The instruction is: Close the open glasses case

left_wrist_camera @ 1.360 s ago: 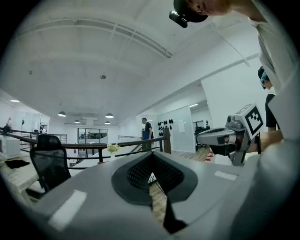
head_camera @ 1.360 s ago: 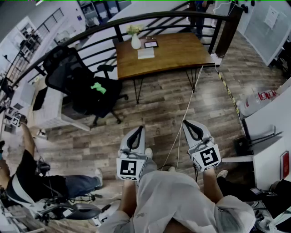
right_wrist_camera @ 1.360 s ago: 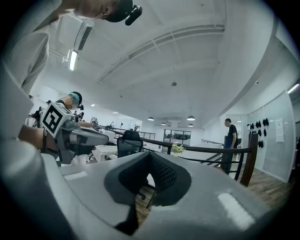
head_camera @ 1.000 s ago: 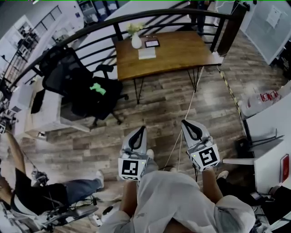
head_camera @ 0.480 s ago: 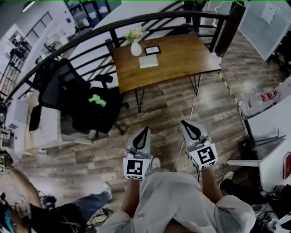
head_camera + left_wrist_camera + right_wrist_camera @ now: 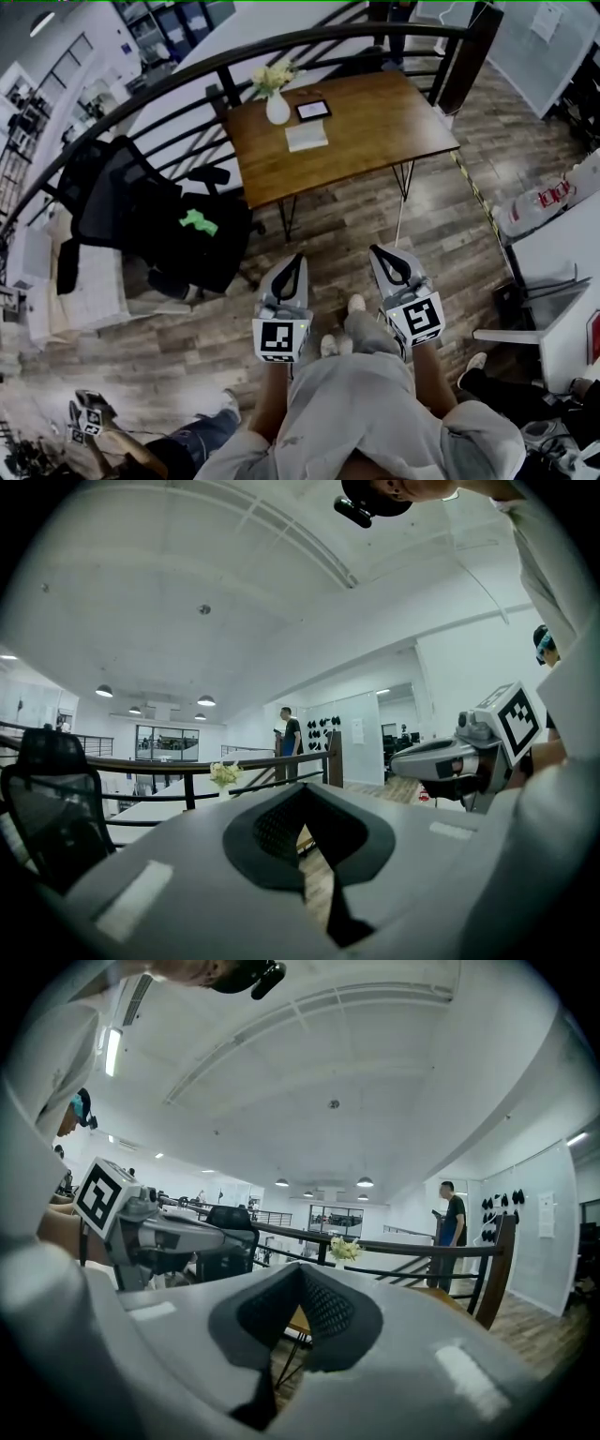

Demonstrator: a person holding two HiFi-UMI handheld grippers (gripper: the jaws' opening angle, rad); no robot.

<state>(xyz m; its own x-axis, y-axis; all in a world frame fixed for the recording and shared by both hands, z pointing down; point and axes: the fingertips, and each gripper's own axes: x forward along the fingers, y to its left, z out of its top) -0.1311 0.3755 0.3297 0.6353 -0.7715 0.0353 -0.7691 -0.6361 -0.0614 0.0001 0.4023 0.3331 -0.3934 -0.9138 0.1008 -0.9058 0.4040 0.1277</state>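
Observation:
A small dark open case with a pale inside (image 6: 312,110), likely the glasses case, lies on the far part of a wooden table (image 6: 375,112), too small to make out in detail. Beside it are a white vase of flowers (image 6: 277,108) and a pale book (image 6: 307,137). My left gripper (image 6: 298,256) and right gripper (image 6: 375,248) are held side by side above the wood floor, well short of the table. Both are shut with nothing in them. In the left gripper view the jaws of the left gripper (image 6: 302,787) meet at the tip; the right gripper (image 6: 302,1269) looks the same.
A black office chair (image 6: 141,211) carrying a green item (image 6: 199,222) stands left of the table. A dark curved railing (image 6: 281,47) runs behind it. A white cable (image 6: 398,211) crosses the floor. A white desk (image 6: 562,272) sits at the right. A person (image 6: 292,733) stands by the railing.
The view has moved closer to the table, which now sits larger and more central. The seated person at lower left has slid mostly out of view. Both grippers keep their pose.

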